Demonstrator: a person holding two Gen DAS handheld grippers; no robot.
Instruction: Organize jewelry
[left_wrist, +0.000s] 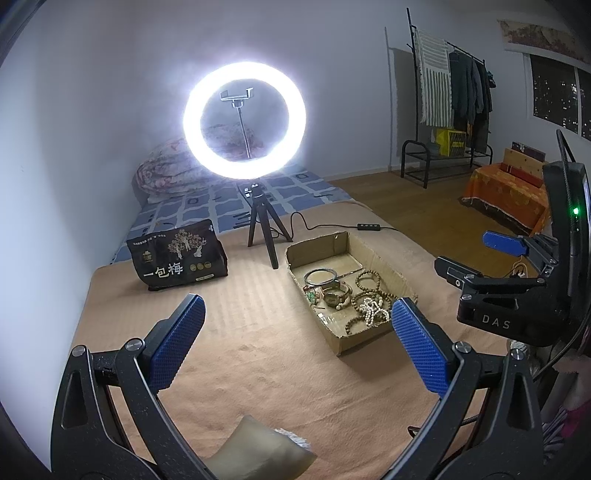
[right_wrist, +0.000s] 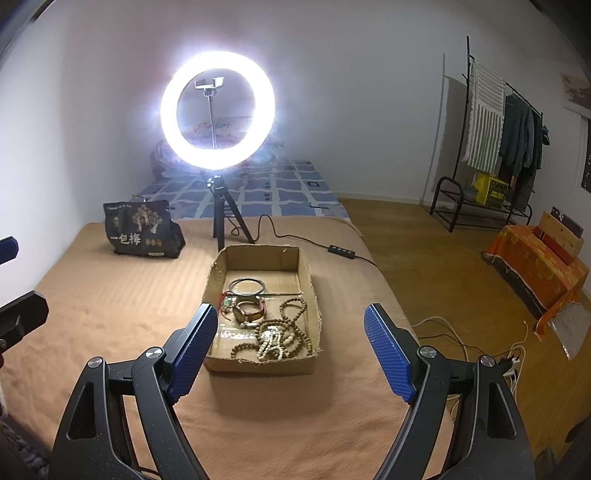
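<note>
Left gripper (left_wrist: 297, 334) at the bottom of the left wrist view, blue-padded fingers spread wide, nothing between them, hovering above a tan blanket (left_wrist: 258, 369). Right of centre, a shallow cardboard box (left_wrist: 369, 338) with all the jewelry inside: dark bangle (left_wrist: 320, 276) toward the far end, watch (left_wrist: 334, 297) in the middle, brown bead strands (left_wrist: 369, 286) and a white bead string (left_wrist: 375, 310) tangled at the near end. At the right edge, the right gripper (left_wrist: 476, 254) seen side-on, fingers parted. Upper centre, a glaring ring light (left_wrist: 243, 120) on a small tripod; left of it, a dark printed bag (left_wrist: 177, 256). Bottom centre, a pale cushion-like shape, unclear.

Right wrist view: right gripper (right_wrist: 291, 350) across the lower frame, fingers wide apart and empty, aimed straight at the cardboard box (right_wrist: 258, 367) in the centre. Bangle (right_wrist: 246, 286) farthest, watch (right_wrist: 249, 310) mid-box, brown bead strands (right_wrist: 291, 314) and white bead string (right_wrist: 273, 345) heaped against the near wall. Parts of the left gripper (right_wrist: 7, 277) at the left edge. Ring light (right_wrist: 218, 110) upper centre, dark bag (right_wrist: 142, 229) at left.

Jewelry already gathered in the box, yet jumbled; fits either a sort still ahead or pieces just collected. For any pick: best to take one loose piece such as the bangle, close gently on its rim, lift slowly, avoid dragging tangled strands.
</note>
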